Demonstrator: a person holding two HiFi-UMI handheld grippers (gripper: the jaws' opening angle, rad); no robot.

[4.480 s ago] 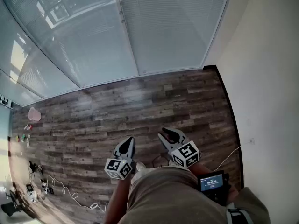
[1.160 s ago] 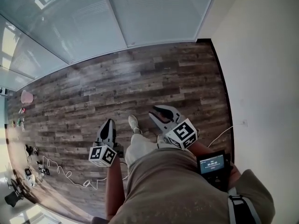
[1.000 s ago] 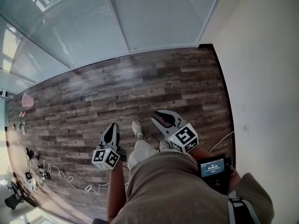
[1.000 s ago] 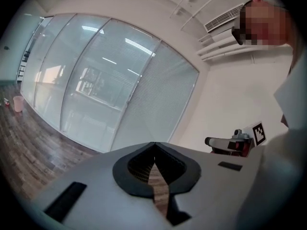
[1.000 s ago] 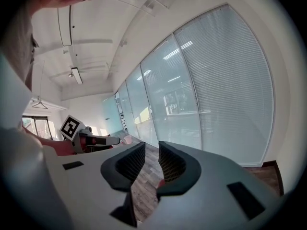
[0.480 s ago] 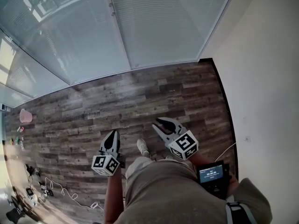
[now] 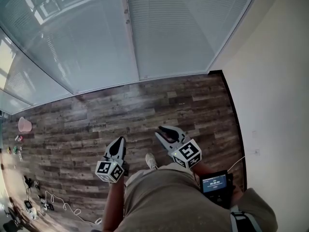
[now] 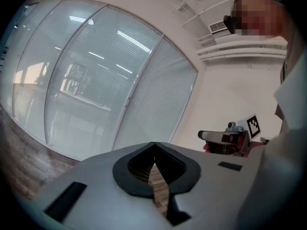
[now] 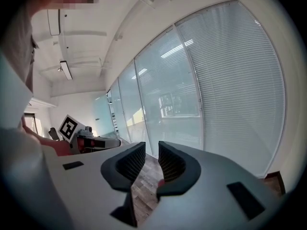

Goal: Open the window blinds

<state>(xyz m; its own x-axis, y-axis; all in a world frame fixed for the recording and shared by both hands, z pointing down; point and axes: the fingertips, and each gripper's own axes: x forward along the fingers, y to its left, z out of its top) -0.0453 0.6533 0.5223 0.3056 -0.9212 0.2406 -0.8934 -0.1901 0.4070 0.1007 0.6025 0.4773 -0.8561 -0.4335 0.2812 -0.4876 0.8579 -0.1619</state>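
Two claws, left [image 7: 119,140] and right [image 7: 158,132], hover over floor [image 7: 96,111] before blinds [image 7: 183,28].

1. The floor [image 7: 145,105] is grey-brown wood-grain planks, rough-looking and matt, with a faint sheen toward 12 o'clock.
2. The blinds [image 7: 183,28] at 12 o'clock are thin, pale, matt slats.
3. The glass [image 7: 72,42] at 11 o'clock is glossy and reflective.
4. The wall [image 7: 275,81] at 3 o'clock is smooth, matt cream paint.
5. The left gripper [image 7: 120,139] and right gripper [image 7: 158,131] have smooth matt grey plastic shells with black ribbed pads [image 9: 129,162].
6. The trousers [image 7: 169,197] at 6 o'clock are matt beige cloth.
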